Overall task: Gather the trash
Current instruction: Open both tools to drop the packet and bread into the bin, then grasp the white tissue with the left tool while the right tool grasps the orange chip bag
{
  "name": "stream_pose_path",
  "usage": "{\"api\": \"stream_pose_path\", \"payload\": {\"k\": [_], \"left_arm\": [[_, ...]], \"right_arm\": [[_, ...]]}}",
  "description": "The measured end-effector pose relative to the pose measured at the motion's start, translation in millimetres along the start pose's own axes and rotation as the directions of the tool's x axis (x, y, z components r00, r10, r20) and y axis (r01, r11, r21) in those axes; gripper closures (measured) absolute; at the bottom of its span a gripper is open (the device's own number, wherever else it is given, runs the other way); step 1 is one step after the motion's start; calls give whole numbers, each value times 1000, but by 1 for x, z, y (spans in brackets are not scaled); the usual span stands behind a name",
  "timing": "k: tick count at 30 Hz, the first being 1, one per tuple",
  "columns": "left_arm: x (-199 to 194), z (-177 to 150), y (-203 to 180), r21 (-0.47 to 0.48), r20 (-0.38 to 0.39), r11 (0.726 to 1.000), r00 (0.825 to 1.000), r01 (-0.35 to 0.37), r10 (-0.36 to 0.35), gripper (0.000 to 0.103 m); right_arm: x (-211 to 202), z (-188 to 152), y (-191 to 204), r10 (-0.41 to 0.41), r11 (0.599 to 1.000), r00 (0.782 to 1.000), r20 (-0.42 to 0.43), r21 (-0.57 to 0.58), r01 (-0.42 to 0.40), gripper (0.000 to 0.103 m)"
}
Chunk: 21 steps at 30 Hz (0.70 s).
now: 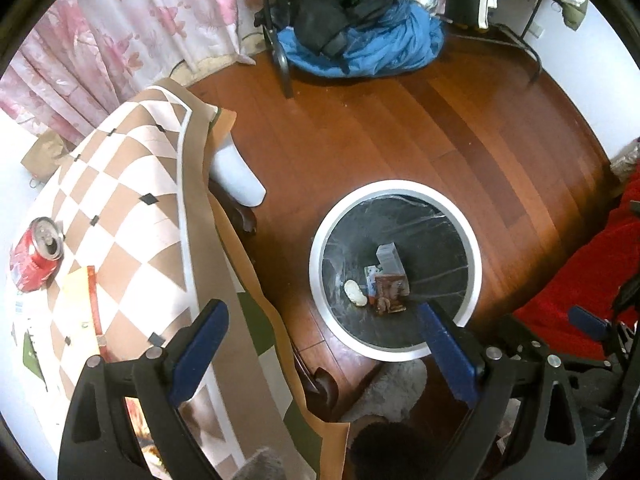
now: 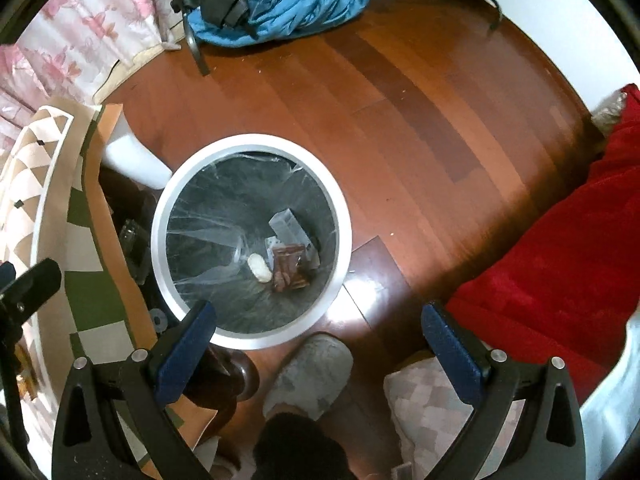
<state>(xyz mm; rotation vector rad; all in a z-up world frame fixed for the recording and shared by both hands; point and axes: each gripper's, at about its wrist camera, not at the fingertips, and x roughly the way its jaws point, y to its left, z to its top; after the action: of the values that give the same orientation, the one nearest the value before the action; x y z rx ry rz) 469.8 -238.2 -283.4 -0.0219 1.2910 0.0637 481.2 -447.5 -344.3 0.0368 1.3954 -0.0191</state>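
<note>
A round white-rimmed trash bin (image 1: 476, 248) with a clear liner stands on the wooden floor; it also shows in the right wrist view (image 2: 160, 248). Inside lie a brown wrapper (image 1: 392, 290), a clear box (image 1: 388, 258) and a pale lump (image 1: 355, 292). A crushed red soda can (image 1: 35, 254) lies on the checked tablecloth (image 1: 128, 216) at the left, beside a flat red-edged packet (image 1: 90, 308). My left gripper (image 1: 320, 340) is open and empty, between the table edge and the bin. My right gripper (image 2: 318, 344) is open and empty, above the bin's near side.
A blue and black clothes pile (image 1: 360, 36) lies at the back by a rack leg (image 1: 280, 56). A red blanket (image 2: 560, 264) fills the right. A grey slipper (image 2: 312, 376) stands just in front of the bin. A floral curtain (image 1: 100, 40) hangs behind the table.
</note>
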Motion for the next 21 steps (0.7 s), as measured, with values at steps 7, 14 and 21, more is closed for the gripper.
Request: {"api": "stream_pose_path", "payload": {"k": [7, 14, 21], "left_arm": [[-56, -12, 8, -10, 87, 1000, 996, 25, -24, 6], [-137, -26, 35, -58, 223, 998, 975, -8, 21, 6], [-187, -65, 111, -199, 296, 979, 949, -53, 112, 6]], "right_arm": [[-63, -14, -3, 2, 1000, 997, 80, 5, -3, 0], [-152, -30, 5, 57, 998, 975, 213, 20, -62, 0], [-227, -55, 50, 178, 984, 938, 297, -35, -176, 0]]}}
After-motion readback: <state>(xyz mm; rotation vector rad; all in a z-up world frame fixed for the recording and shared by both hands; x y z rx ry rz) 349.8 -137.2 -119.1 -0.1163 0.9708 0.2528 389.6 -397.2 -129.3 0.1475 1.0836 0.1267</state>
